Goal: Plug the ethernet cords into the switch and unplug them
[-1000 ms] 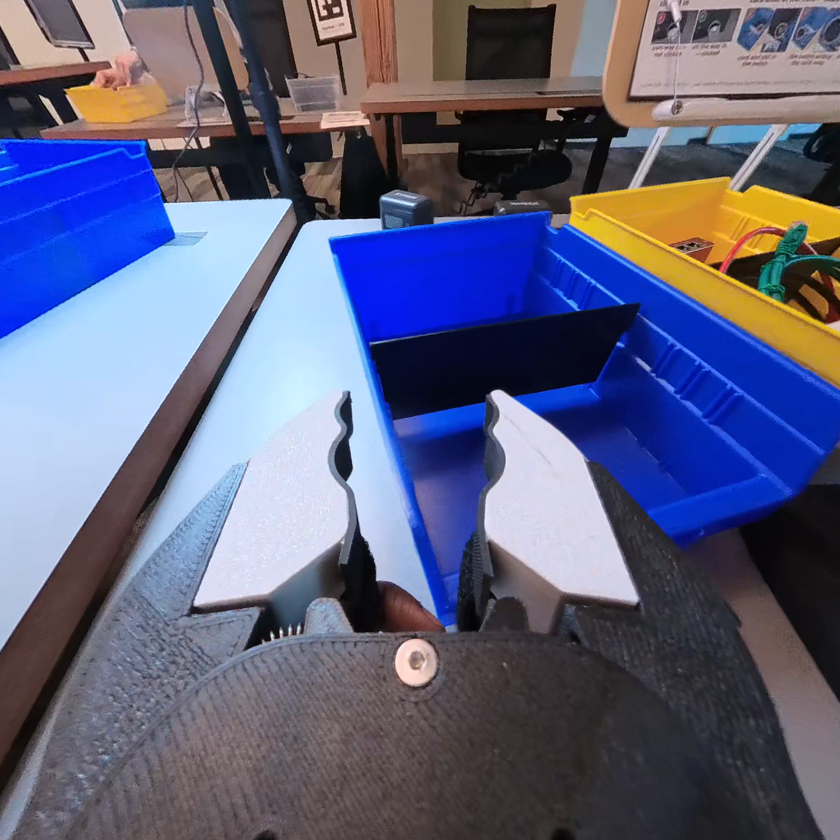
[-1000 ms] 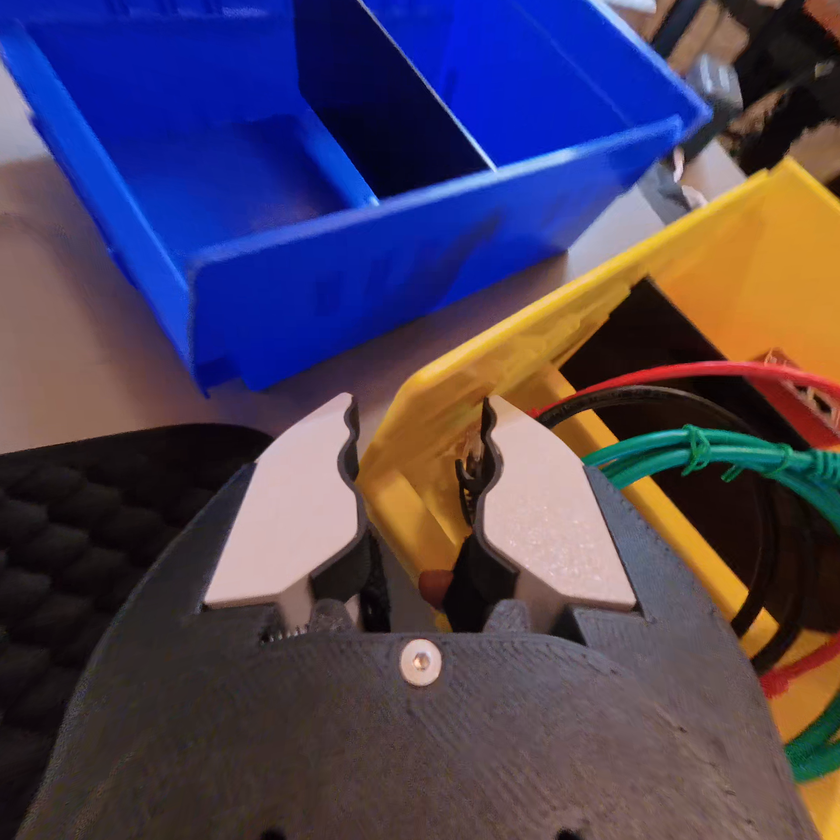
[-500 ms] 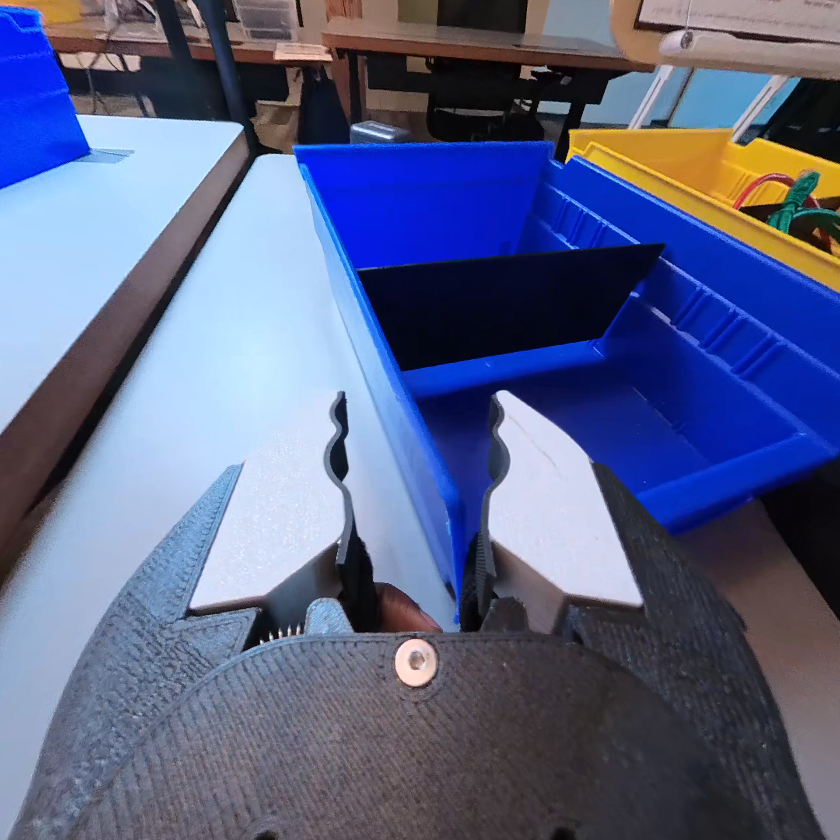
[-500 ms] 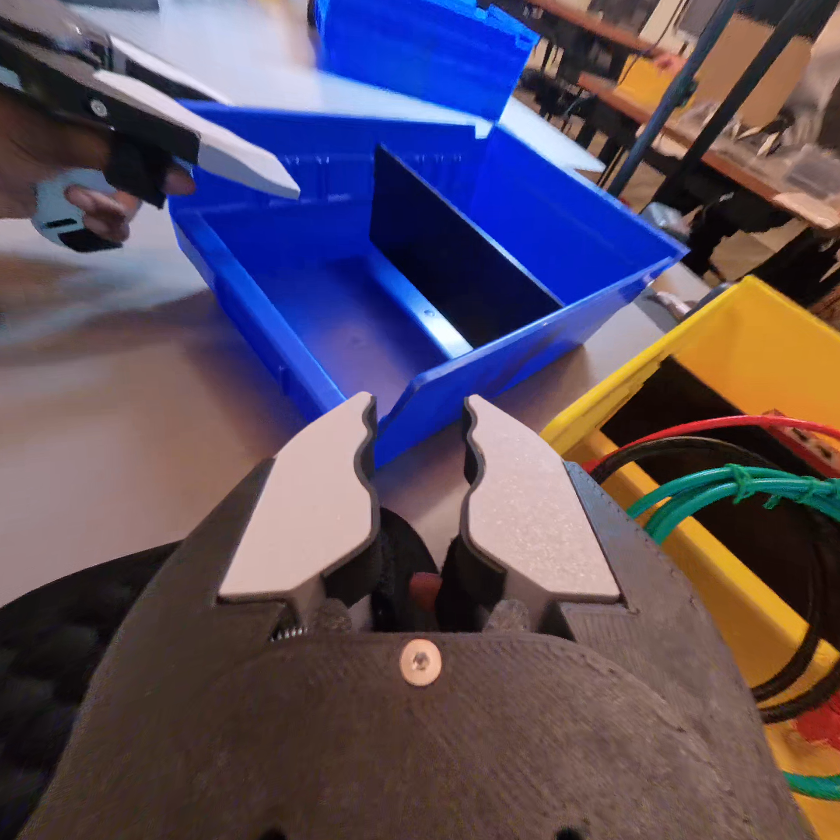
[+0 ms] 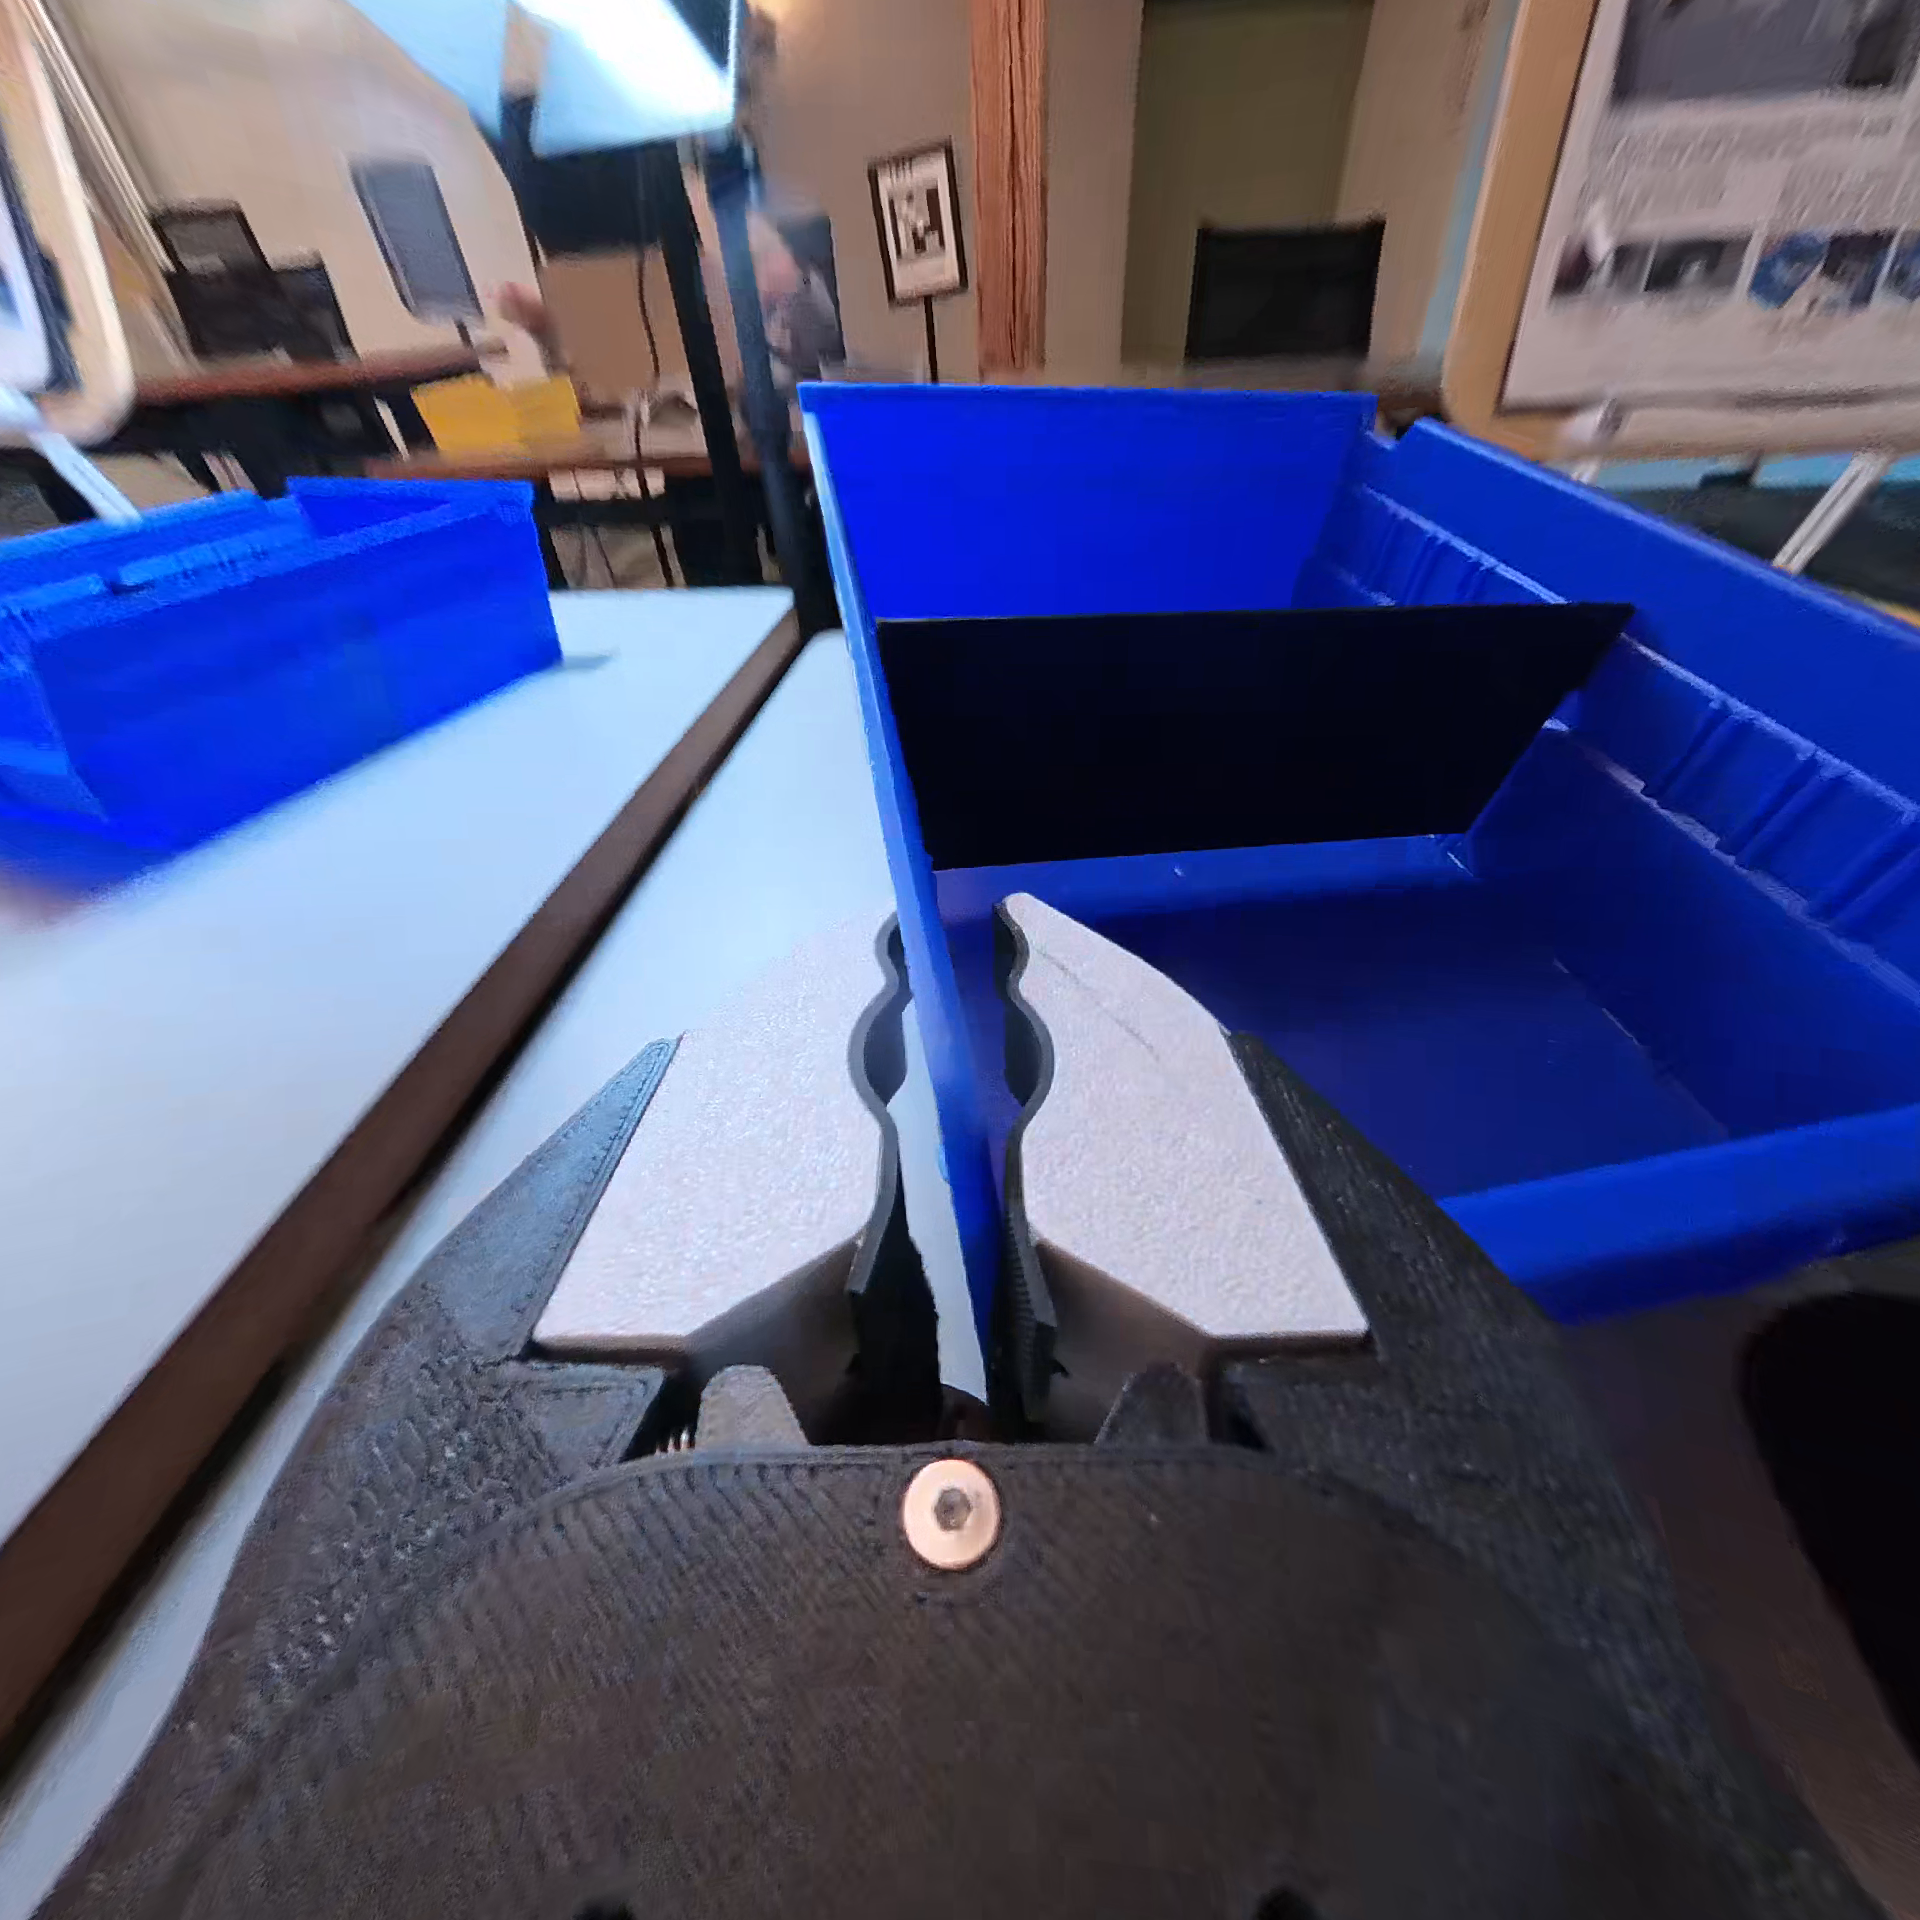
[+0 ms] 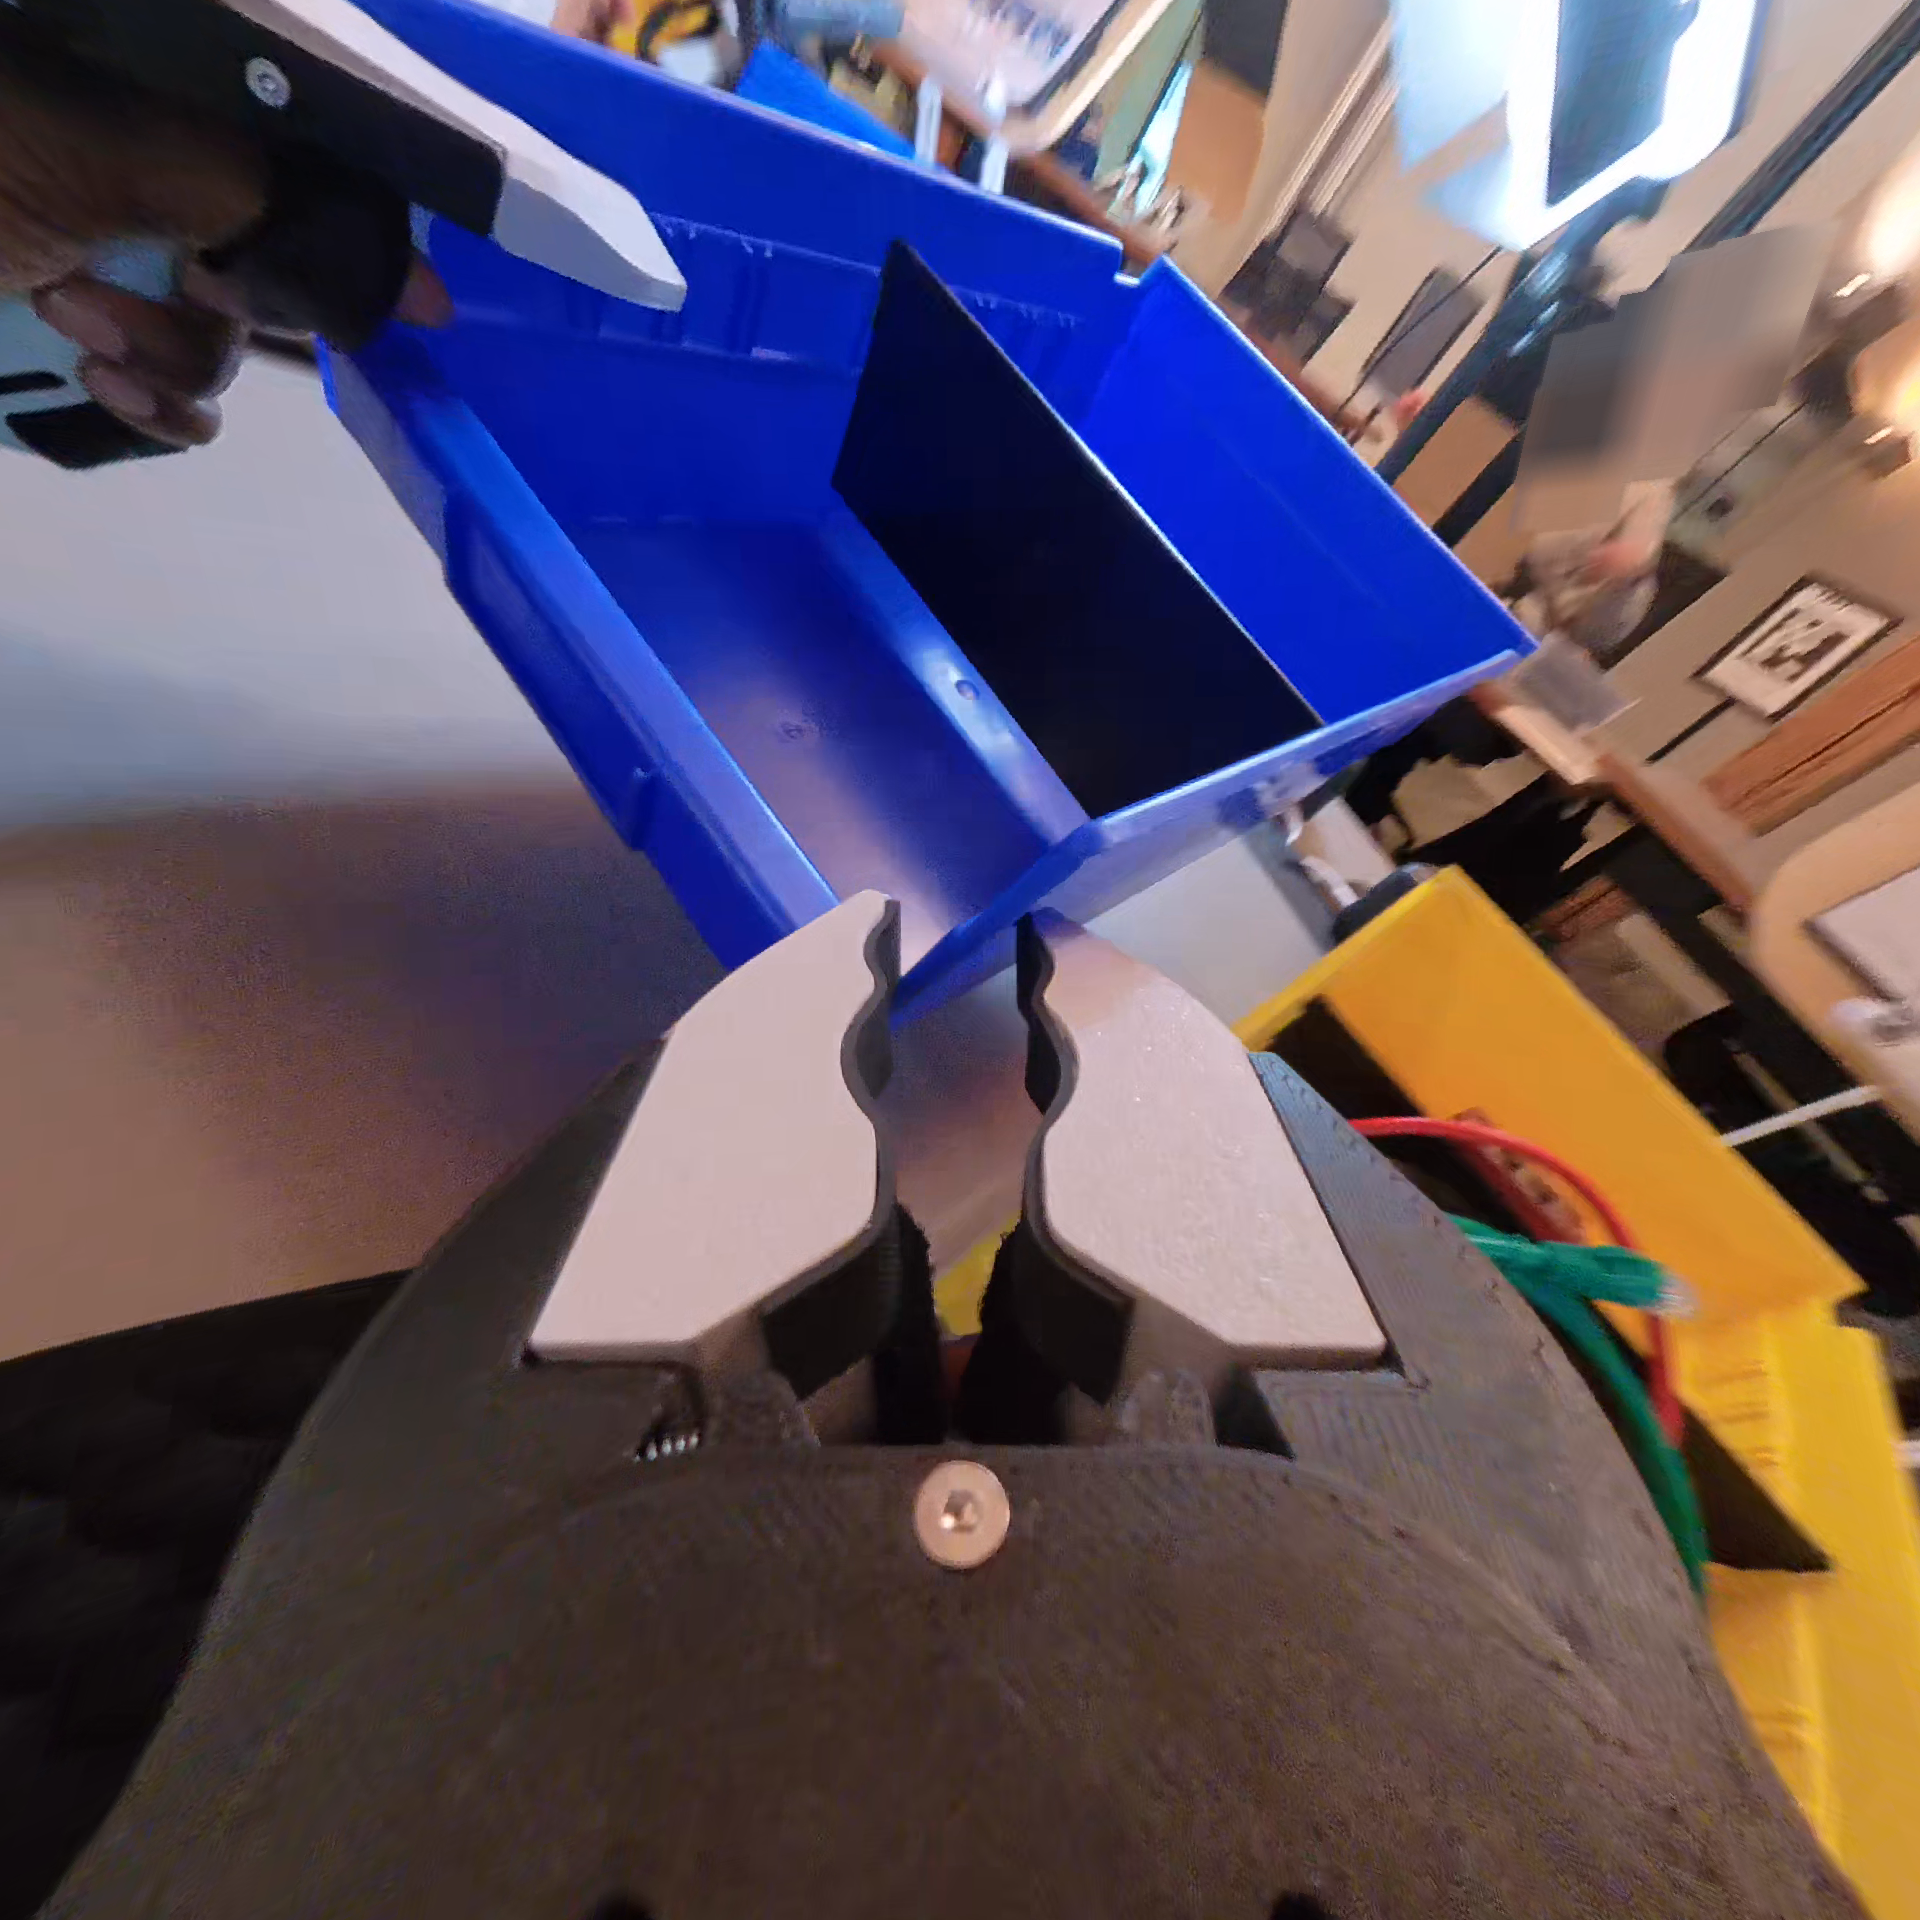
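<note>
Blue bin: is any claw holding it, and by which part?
The left claw clamps the blue bin by its side wall. The right claw is open at a front corner, not gripping.

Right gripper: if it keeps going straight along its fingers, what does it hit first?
Probably the near corner of the blue bin, right ahead of the right gripper and partly between its open fingertips. Depth is unclear; they may already be touching.

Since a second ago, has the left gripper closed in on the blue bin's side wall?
Yes. The left gripper now straddles the blue bin wall; its jaws have narrowed around it.
</note>
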Tool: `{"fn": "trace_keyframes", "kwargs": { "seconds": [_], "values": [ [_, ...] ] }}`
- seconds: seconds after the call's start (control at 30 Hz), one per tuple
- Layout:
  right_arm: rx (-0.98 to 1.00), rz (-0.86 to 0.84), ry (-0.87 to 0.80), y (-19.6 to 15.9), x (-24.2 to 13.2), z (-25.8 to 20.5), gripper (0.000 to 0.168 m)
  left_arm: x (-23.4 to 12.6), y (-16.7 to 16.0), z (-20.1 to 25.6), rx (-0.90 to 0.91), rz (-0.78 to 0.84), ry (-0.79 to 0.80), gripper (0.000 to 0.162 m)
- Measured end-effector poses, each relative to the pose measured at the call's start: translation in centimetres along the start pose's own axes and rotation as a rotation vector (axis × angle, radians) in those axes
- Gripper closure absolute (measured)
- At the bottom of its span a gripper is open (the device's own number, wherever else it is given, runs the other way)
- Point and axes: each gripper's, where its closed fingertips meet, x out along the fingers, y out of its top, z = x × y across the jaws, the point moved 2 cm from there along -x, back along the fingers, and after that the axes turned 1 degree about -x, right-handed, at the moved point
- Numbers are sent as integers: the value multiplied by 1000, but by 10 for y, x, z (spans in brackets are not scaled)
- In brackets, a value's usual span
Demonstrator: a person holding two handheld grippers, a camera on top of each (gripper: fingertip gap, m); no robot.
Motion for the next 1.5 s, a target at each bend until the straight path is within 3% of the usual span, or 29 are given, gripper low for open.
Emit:
{"fn": "trace_keyframes", "kwargs": {
  "seconds": [0.23,0.6,0.8,0.97,1.23,1.43,1.5],
  "values": [
    [-56,88,-183,21,-66,55,149,-7,67,69,39,166,-71,148],
    [-69,-76,-554,-54,-238,148,150,36,92,294,-23,239,-446,149],
    [-28,-220,-715,-116,-313,172,151,57,72,407,16,156,-583,151],
    [44,-262,-808,-168,-351,186,152,69,42,470,80,100,-609,151],
    [169,-410,-821,-239,-369,189,153,77,-13,515,143,-28,-662,144],
    [217,-496,-797,-261,-373,187,153,79,-40,526,179,-109,-703,136],
    [224,-506,-796,-265,-374,188,154,77,-53,530,228,-172,-759,127]
  ]
}}
